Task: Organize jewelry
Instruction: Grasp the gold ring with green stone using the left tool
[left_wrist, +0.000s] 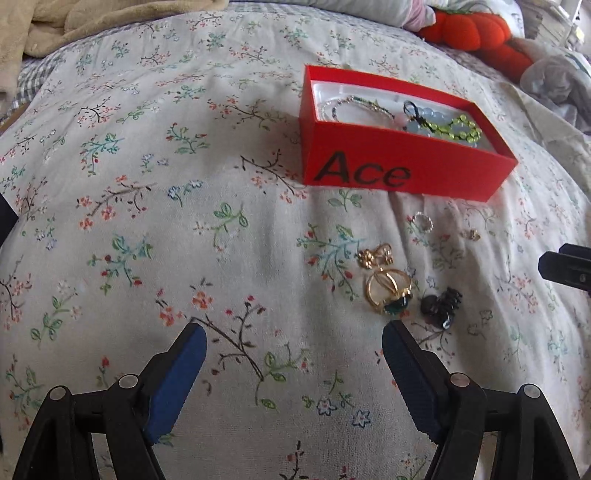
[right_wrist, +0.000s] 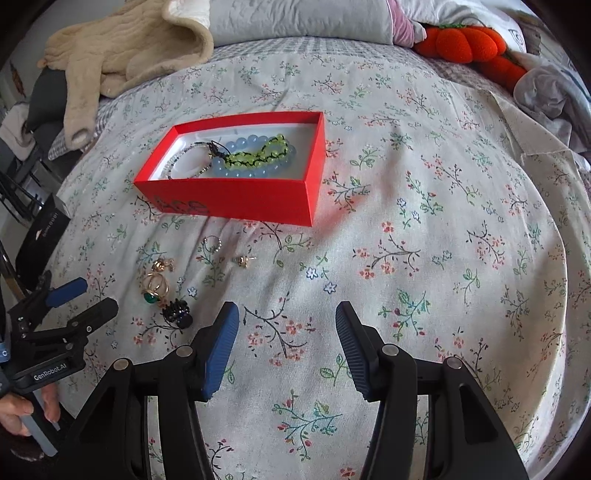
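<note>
A red box (left_wrist: 399, 168) (right_wrist: 236, 197) marked "Ace" lies on the floral bedspread and holds bead bracelets (left_wrist: 458, 127) (right_wrist: 258, 155). In front of it lie loose pieces: a gold ring with a green stone (left_wrist: 389, 290) (right_wrist: 155, 290), a gold earring (left_wrist: 375, 255) (right_wrist: 163, 264), a small silver ring (left_wrist: 423, 222) (right_wrist: 212, 243), a tiny gold stud (left_wrist: 472, 234) (right_wrist: 243, 260) and a black bead piece (left_wrist: 443, 306) (right_wrist: 177, 312). My left gripper (left_wrist: 293, 334) (right_wrist: 83, 295) is open, just left of the gold ring. My right gripper (right_wrist: 287, 314) is open and empty, to the right of the pieces.
A beige plush blanket (right_wrist: 125, 51) lies at the back left, orange pumpkin cushions (right_wrist: 469, 42) and grey cloth (right_wrist: 550, 88) at the back right. A black box (right_wrist: 44, 232) sits at the bed's left edge. The right gripper's finger shows at the right edge (left_wrist: 565, 267).
</note>
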